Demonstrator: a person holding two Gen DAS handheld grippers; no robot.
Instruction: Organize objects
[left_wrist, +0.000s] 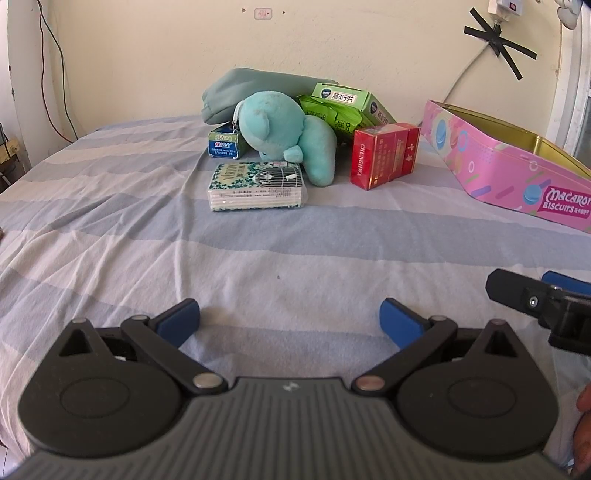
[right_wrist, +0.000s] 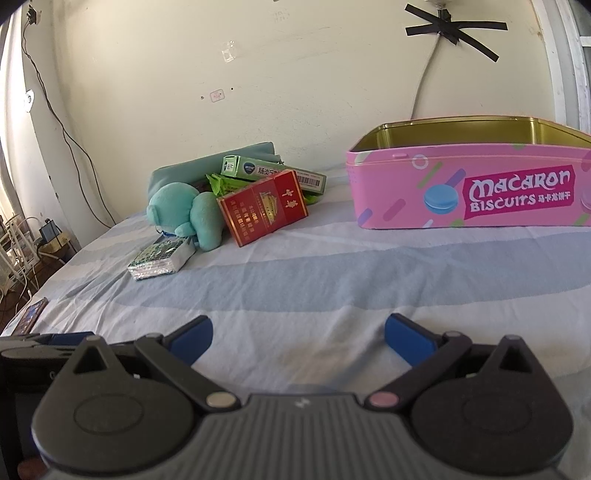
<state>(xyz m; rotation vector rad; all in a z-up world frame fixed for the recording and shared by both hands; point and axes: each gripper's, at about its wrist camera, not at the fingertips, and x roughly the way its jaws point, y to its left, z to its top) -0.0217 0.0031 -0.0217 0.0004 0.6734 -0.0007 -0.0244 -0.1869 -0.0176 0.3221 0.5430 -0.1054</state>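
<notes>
A pile lies at the far side of the striped bed: a teal plush toy (left_wrist: 284, 136) (right_wrist: 188, 212), a tissue pack (left_wrist: 256, 186) (right_wrist: 162, 258) in front of it, a red carton (left_wrist: 384, 155) (right_wrist: 264, 212), a green medicine box (left_wrist: 347, 99) (right_wrist: 273, 171), a small blue-green box (left_wrist: 223, 144) and a grey-green pouch (left_wrist: 255, 86) (right_wrist: 214, 162) behind. An open pink biscuit tin (left_wrist: 498, 162) (right_wrist: 472, 184) stands to the right. My left gripper (left_wrist: 290, 321) and right gripper (right_wrist: 298, 338) hover open over bare sheet, well short of the pile, nothing between their fingers.
The right gripper's black finger (left_wrist: 535, 299) shows at the left wrist view's right edge. The bed's left edge drops to cables and chargers (right_wrist: 33, 240) on the floor. A dark flat item (right_wrist: 31, 314) lies near that edge. The wall rises just behind the pile.
</notes>
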